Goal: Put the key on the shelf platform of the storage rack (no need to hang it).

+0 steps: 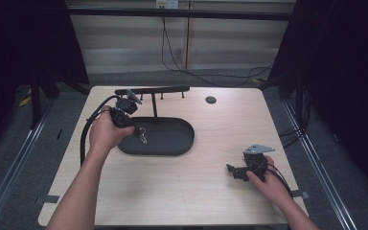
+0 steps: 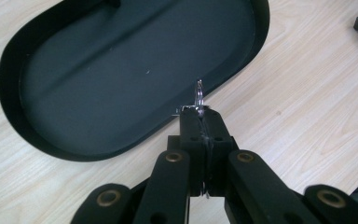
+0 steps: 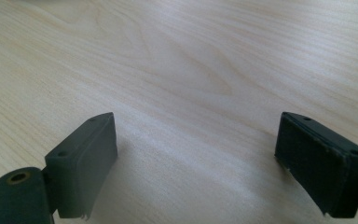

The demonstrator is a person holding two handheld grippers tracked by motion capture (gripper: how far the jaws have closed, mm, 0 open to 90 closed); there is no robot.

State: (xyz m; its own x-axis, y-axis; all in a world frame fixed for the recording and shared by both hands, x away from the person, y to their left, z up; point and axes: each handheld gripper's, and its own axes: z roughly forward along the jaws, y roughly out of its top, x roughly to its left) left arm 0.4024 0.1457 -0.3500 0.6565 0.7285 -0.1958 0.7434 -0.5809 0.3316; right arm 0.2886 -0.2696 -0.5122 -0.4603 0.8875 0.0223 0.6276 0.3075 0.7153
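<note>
Left claw point(image 2: 200, 116) half-hiding pinched key ring point(image 2: 199, 95)

Left forearm reaches forward from bottom edge, hand wrapped around left gripper point(image 1: 135, 129), wrist bent inward, jaws pressed together, tips pointing right and down. Right hand point(image 1: 267, 181) low at near right, holds right gripper point(image 1: 231, 169), jaws spread wide, pointing left.
</note>
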